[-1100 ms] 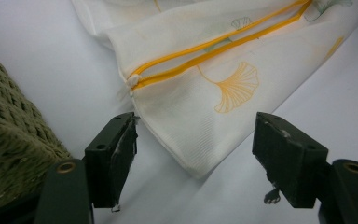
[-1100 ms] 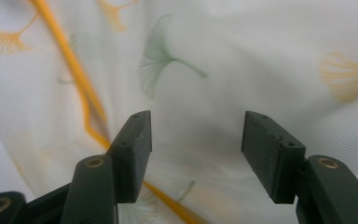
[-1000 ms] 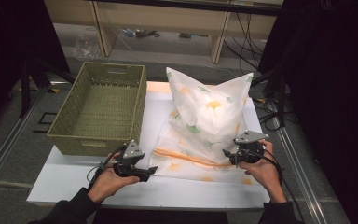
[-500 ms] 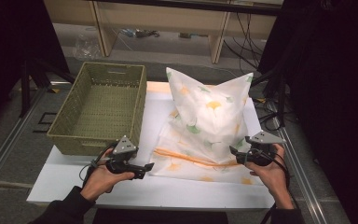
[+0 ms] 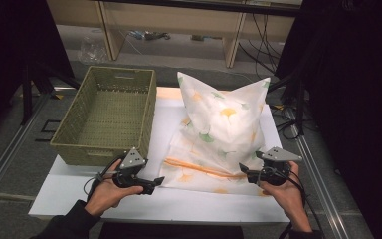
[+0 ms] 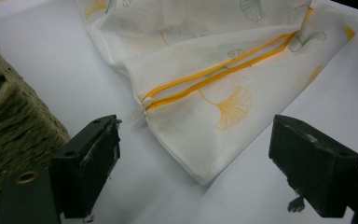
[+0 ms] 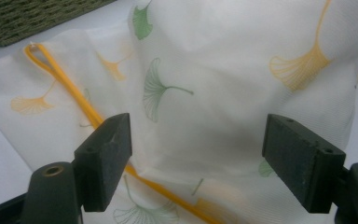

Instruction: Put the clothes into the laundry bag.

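high view: left gripper (image 5: pixel 151 184) slid right to pillowcase (image 5: pixel 219 134) corner; right gripper (image 5: pixel 244 172) at opposite edge; both jaws apart, nothing pinched yet.

Bare white tabletop (image 5: pixel 129 209) is lying free along the near edge. The woven olive-green basket (image 5: pixel 104 117) is blocking the left side; the leaf-printed white pillow (image 5: pixel 221 124) is crowding the middle.

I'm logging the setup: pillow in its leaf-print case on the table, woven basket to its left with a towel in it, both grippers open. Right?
Not quite: the high view shows the woven basket empty, no towel. The rest stands: pillow beside it, left gripper and right gripper open.
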A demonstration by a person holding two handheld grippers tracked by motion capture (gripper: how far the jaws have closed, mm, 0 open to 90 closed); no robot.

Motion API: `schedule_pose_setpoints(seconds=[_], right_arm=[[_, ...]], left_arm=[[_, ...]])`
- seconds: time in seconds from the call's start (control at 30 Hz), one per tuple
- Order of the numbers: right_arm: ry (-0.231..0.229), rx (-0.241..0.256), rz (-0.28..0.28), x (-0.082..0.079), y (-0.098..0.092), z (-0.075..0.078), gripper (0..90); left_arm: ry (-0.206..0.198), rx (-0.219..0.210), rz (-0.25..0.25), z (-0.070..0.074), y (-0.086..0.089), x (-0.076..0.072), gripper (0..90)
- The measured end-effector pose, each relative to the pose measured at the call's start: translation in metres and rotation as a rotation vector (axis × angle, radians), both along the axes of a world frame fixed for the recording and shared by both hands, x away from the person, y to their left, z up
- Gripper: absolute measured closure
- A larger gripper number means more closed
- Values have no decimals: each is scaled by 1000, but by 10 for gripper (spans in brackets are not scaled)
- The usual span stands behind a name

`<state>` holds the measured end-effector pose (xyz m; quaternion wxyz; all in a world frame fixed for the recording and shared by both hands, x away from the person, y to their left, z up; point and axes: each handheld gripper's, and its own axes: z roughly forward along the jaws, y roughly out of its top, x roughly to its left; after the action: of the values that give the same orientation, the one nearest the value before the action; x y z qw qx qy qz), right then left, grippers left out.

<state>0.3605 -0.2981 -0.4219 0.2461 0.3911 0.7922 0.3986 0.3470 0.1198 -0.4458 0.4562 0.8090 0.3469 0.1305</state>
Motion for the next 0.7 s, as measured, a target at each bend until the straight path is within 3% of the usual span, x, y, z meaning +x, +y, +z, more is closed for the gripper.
schedule_pose_setpoints(seconds=[0.07, 0.13, 0.2, 0.27, 0.33, 0.43, 0.47, 0.53, 0.6, 0.63, 0.67, 0.7], right_arm=[[25, 16, 10, -3, 2, -1, 244], [8, -1, 2, -7, 4, -4, 244], [37, 19, -1, -11, 7, -6, 243], [28, 7, 33, -11, 8, -9, 237], [46, 15, 25, -15, 10, -11, 235], [47, 14, 34, -19, 12, -13, 235], [33, 7, 43, -19, 12, -13, 234], [42, 9, 33, -22, 14, -13, 233], [40, 15, 54, -23, 15, -14, 226], [31, 4, 54, -24, 14, -14, 222], [48, 10, 48, -25, 15, -14, 221], [35, -1, 56, -25, 14, -14, 221]], left_arm=[[-10, 2, -1, -1, 1, -1, 159], [-8, 30, -7, -1, 5, -2, 158], [-16, 24, 6, -3, 8, -3, 158], [-11, 18, 11, -5, 9, -5, 158], [-7, 25, 5, -6, 12, -6, 158], [-10, 12, 17, -8, 17, -8, 158], [-8, 36, 18, -8, 20, -9, 158], [-5, 17, 26, -9, 21, -11, 158], [0, 41, 19, -8, 25, -13, 158], [-7, 11, 36, -9, 24, -14, 158], [-5, 22, 28, -9, 26, -15, 158], [-6, 23, 25, -9, 26, -16, 159]])
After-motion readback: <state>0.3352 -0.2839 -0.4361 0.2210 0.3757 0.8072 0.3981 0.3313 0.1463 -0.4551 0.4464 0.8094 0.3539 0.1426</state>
